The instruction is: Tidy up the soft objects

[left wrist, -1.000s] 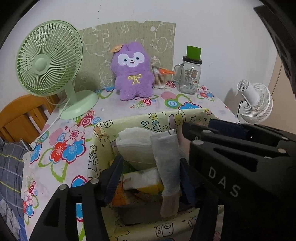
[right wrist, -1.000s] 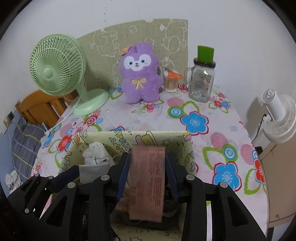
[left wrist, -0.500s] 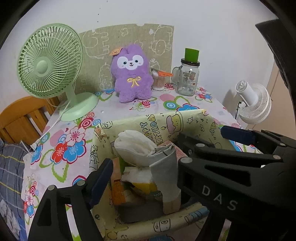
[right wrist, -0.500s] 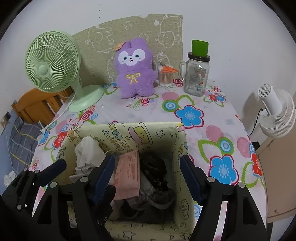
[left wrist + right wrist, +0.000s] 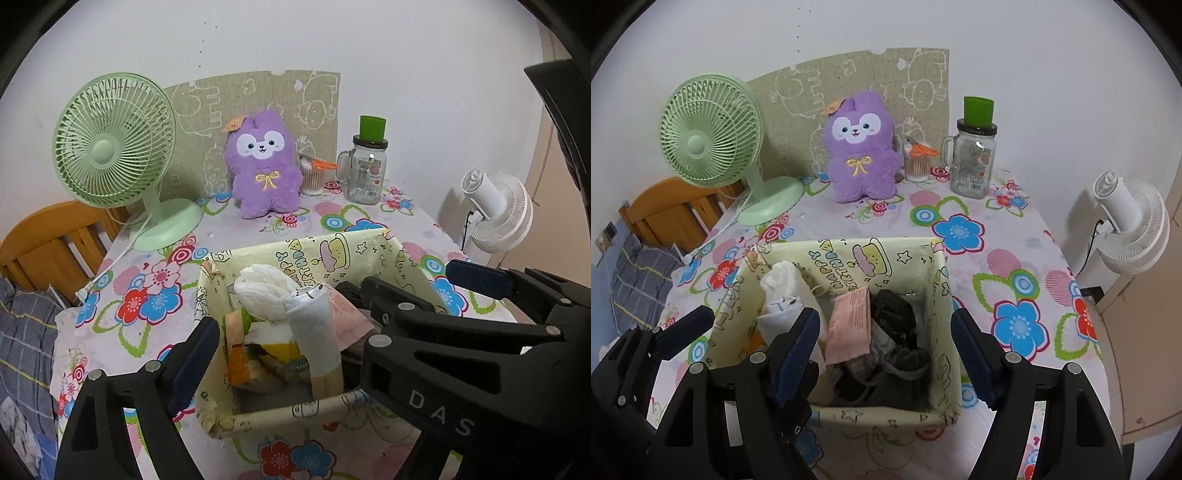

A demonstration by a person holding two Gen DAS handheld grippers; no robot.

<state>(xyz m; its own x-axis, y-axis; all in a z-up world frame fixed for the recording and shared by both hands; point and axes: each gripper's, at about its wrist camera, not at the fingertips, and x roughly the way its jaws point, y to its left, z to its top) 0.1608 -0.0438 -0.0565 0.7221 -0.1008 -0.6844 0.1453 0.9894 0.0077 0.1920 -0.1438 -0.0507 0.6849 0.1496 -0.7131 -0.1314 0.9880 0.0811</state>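
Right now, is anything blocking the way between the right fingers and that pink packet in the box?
Nothing visible. The right gripper hangs open over the box, the pink packet lying exposed just beyond its fingers.

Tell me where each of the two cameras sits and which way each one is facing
Left wrist: on the left gripper, angled down at the fabric bin; its open fingers and the right gripper show.
Right wrist: on the right gripper, angled down into the bin; its open fingers and the left gripper show.
Shared: bin, purple plush, green fan.
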